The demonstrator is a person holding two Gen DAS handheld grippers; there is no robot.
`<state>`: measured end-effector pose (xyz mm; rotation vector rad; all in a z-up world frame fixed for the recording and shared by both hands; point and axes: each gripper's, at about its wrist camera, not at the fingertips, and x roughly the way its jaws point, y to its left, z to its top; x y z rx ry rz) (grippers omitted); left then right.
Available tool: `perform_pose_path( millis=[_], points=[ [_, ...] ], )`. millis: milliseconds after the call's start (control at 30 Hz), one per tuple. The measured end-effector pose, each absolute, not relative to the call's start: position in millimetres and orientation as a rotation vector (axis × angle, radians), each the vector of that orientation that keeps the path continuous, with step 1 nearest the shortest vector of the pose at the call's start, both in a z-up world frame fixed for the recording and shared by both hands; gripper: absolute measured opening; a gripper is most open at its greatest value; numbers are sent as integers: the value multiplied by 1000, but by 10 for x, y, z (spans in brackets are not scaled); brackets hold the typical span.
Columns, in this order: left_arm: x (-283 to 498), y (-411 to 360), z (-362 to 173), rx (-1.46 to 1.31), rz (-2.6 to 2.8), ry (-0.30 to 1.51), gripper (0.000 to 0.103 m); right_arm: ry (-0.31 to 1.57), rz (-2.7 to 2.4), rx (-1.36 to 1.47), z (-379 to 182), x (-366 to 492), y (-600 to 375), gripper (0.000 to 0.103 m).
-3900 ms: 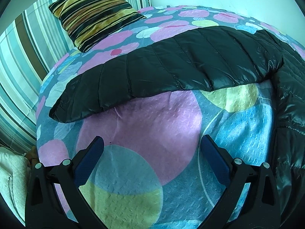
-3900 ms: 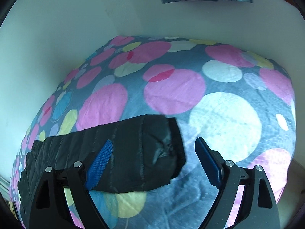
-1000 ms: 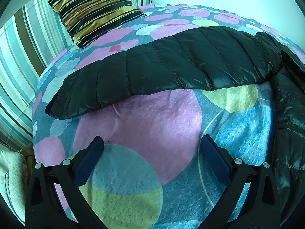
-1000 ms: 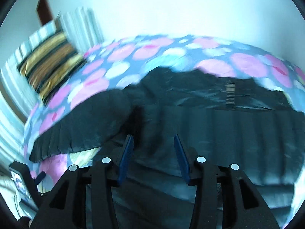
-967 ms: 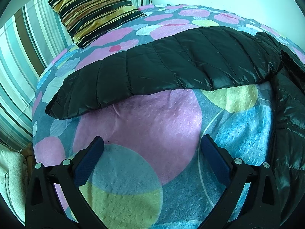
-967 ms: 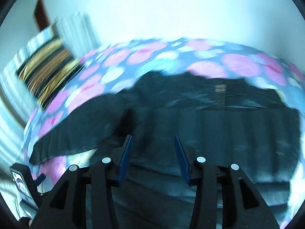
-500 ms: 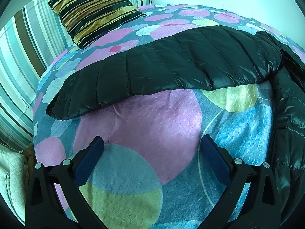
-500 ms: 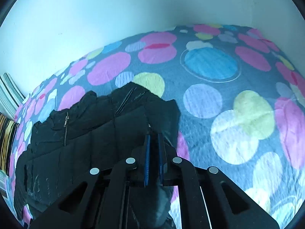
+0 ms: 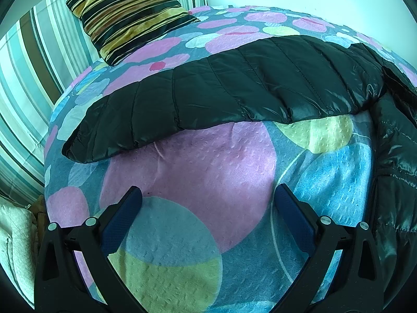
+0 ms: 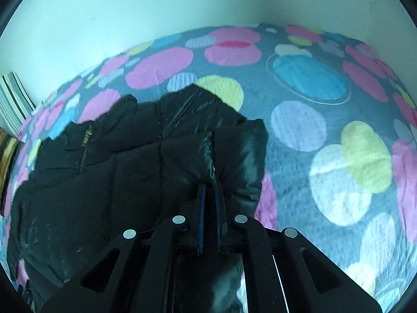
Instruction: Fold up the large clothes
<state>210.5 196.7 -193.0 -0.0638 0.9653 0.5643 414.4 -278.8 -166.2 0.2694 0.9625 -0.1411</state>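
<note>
A black quilted puffer jacket lies on the spotted bed cover (image 9: 198, 172). In the left wrist view its long sleeve (image 9: 234, 94) stretches across the bed and its body (image 9: 391, 172) lies at the right edge. My left gripper (image 9: 207, 193) hangs open over bare cover, short of the sleeve, holding nothing. In the right wrist view the jacket (image 10: 117, 182) fills the left half, with its zipper (image 10: 84, 154) showing. My right gripper (image 10: 209, 190) is shut at the jacket's right edge, and a puffy fold of fabric (image 10: 242, 161) bunches around its tips.
A striped cushion (image 9: 130, 13) rests at the head of the bed against striped bedding (image 9: 26, 78). A white wall (image 10: 182, 5) runs along the far side. Pale cloth (image 9: 13, 234) lies beyond the bed's left edge. Spotted cover (image 10: 325, 130) lies to the right of the jacket.
The right gripper's jaws, apart a second ago, have closed, and its view swung from the jacket's middle to its right edge. The left gripper has stayed still.
</note>
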Motion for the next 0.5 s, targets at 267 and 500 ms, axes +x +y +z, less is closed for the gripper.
perform_pose_path(
  millis=[267,500],
  points=[
    [2102,1972,-1929,-68,563,964,101,991,-149,267,-1847,3784,-2624,7],
    [2103,1984,-1944,-78,559,965,101,983,-222,121,-1840,3804,-2407,9]
  ],
)
